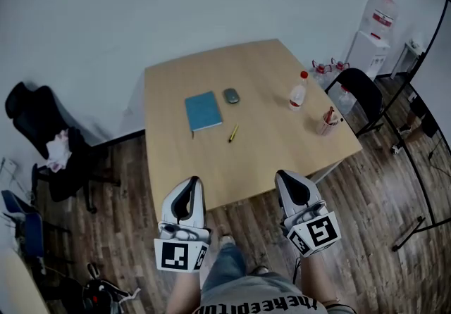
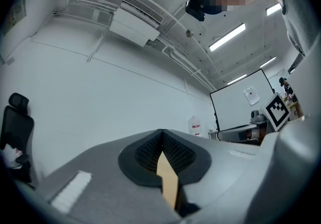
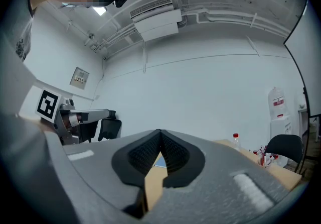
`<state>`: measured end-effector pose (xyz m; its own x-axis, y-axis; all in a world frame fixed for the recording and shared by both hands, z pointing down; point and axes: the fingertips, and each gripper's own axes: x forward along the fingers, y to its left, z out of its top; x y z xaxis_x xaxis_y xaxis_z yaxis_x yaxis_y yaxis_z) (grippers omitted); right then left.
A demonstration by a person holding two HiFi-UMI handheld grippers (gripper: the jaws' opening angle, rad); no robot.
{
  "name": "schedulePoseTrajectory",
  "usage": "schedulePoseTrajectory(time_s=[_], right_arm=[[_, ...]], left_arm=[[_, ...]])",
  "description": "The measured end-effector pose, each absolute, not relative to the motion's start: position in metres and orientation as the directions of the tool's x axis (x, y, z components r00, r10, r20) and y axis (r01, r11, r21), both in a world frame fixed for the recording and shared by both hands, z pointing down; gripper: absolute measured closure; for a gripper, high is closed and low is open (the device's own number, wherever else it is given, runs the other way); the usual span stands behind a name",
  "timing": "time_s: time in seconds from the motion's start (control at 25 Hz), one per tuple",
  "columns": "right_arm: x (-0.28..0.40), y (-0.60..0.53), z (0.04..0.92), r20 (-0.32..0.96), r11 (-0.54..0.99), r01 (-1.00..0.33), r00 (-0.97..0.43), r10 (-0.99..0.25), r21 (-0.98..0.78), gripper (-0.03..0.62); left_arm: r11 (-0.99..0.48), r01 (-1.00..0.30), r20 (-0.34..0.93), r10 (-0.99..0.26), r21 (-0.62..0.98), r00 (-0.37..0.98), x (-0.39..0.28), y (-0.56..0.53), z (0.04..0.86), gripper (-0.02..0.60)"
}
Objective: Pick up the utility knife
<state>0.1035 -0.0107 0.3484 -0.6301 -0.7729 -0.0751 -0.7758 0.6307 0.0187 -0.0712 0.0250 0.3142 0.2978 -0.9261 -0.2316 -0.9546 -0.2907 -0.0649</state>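
The utility knife (image 1: 232, 134), small and yellow, lies near the middle of the wooden table (image 1: 275, 158), just right of a blue notebook (image 1: 203, 111). My left gripper (image 1: 192, 182) and right gripper (image 1: 285, 176) hover side by side over the table's near edge, well short of the knife. Both have their jaws closed tip to tip with nothing between them. In the left gripper view the left gripper (image 2: 161, 131) points slightly up at the white wall. The right gripper view has the right gripper (image 3: 159, 131) pointing level across the table, and the knife is hidden behind the jaws.
A grey mouse (image 1: 231, 96) lies behind the knife. A red-capped bottle (image 1: 299, 92) and a cup of pens (image 1: 328, 122) stand at the table's right side. Black chairs (image 1: 363, 94) stand to the right and far left. The person's legs show between the grippers.
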Motion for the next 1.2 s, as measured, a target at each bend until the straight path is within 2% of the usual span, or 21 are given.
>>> schedulePoseTrajectory(time_s=[0.8, 1.2], right_arm=[[0.048, -0.094, 0.344, -0.078, 0.565, -0.825, -0.565, -0.821, 0.028, 0.594], [0.047, -0.104, 0.352, -0.050, 0.516, -0.856, -0.517, -0.854, 0.031, 0.594]], left_arm=[[-0.366, -0.929, -0.237, -0.899, -0.058, 0.369, -0.129, -0.073, 0.314, 0.569], [-0.421, -0.906, -0.223, -0.880, -0.039, 0.419, -0.132, -0.101, 0.321, 0.569]])
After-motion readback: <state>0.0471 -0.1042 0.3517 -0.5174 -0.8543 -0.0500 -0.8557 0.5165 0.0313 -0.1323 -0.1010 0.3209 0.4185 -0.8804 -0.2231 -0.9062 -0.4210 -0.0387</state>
